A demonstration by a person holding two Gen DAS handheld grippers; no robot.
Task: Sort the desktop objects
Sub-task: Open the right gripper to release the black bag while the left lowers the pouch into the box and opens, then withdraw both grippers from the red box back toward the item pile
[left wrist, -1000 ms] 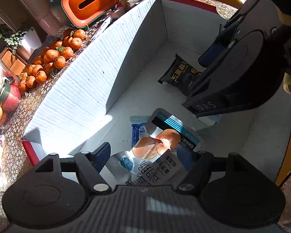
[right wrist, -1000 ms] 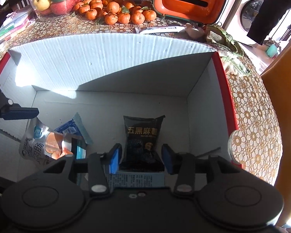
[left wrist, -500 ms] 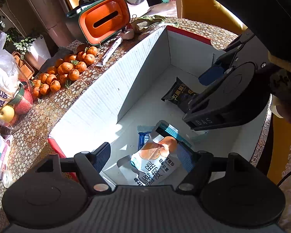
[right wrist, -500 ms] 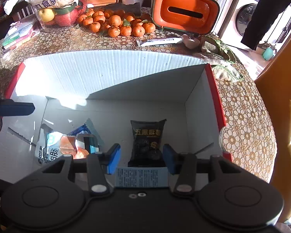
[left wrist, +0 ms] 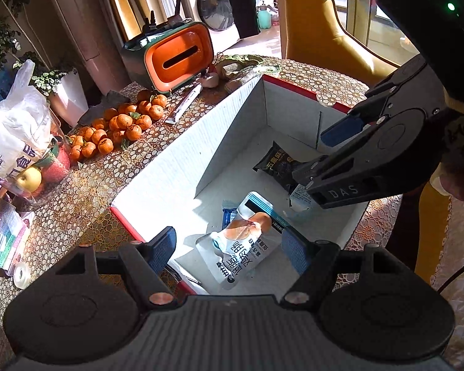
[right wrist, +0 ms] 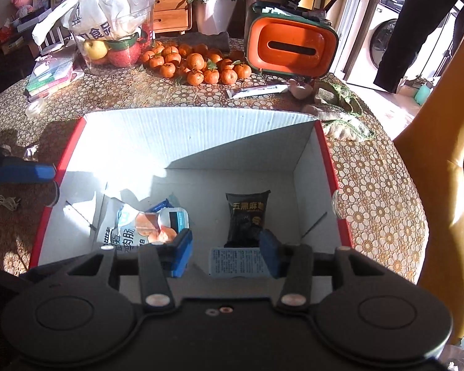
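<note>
Sunlit and crowded, the round table (right wrist: pixel 371 185) wears a circle-patterned cloth, and a white cardboard box (right wrist: pixel 201 130) with red edges sits on it. Only the left wrist view shows the right gripper (left wrist: pixel 340 151) from outside, at three o'clock over the box, and a light blue packet (left wrist: pixel 300 198) below it. From the right wrist view that packet (right wrist: pixel 238 262) lies between parted pads; whether they touch it I cannot tell. The left gripper (left wrist: pixel 229 247) hangs open and empty above a white snack pouch (left wrist: pixel 244 247). A black packet (right wrist: pixel 247 216) lies at one o'clock from the pouch. Mandarins (right wrist: pixel 198 61) and an orange container (right wrist: pixel 290 48) stand at twelve o'clock beyond the box.
</note>
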